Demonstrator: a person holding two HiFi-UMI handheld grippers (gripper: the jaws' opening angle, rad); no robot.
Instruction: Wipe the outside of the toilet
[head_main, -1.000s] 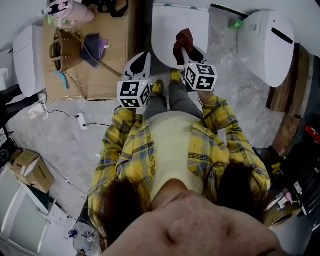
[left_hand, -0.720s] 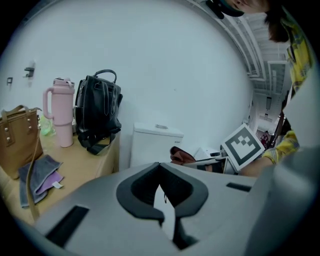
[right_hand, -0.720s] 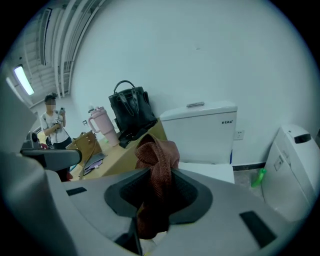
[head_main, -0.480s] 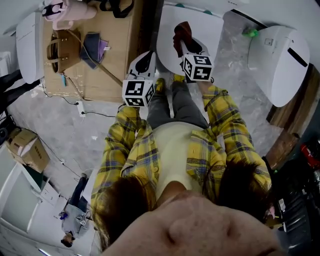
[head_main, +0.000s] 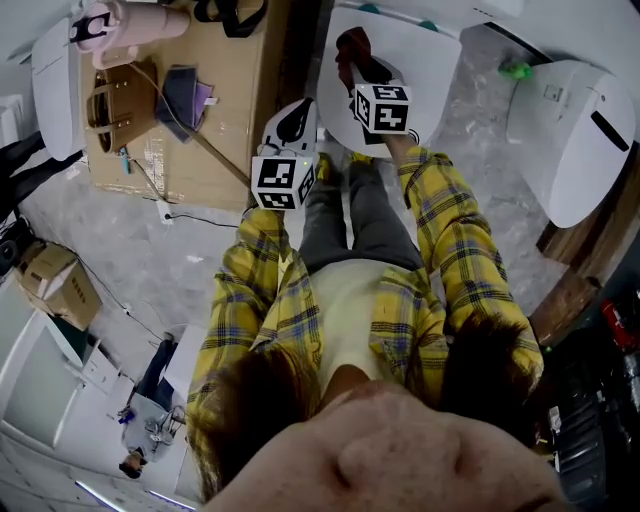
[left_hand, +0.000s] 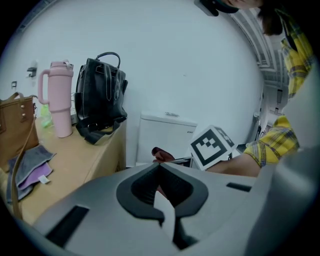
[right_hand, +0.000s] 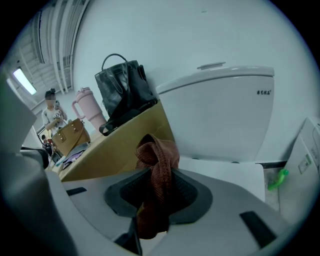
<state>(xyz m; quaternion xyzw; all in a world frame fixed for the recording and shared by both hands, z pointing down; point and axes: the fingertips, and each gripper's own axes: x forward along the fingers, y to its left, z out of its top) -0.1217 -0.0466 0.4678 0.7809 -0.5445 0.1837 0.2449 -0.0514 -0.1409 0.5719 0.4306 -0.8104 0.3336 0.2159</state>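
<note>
Here, seen from above, a person in a yellow plaid shirt (head_main: 440, 250) stands facing a white ceramic toilet (head_main: 425, 55), a gripper in each hand. The right gripper (right_hand: 156, 192) reaches out over the toilet's closed flat lid (right_hand: 235, 175). Its own view shows the jaws clamped tight on a rust-brown woven cloth (right_hand: 159, 160), which bunches up above them and trails down below. Straight ahead of the cloth rises the boxy white tank (right_hand: 220, 110). Whether the cloth is touching the lid yet cannot be told from any view. The left gripper (left_hand: 160, 172) hangs back, nearer the person's body and just beside the toilet's left edge. Its jaws are pressed together with nothing between them. To the left stands a pale wooden counter (left_hand: 85, 160) carrying a pink plastic tumbler (left_hand: 61, 100) and a black leather handbag (left_hand: 100, 95) (none of these belongs to the job). The step in hand looks like the start of a wiping pass on the upper surfaces, with the cloth gripped and brought over the lid. The next move probably calls for lowering the loose end until it lies against the ceramic. It would then be drawn across the lid or up the tank front with steady pressure, the clamp kept firm so the fabric does not slip out.
</note>
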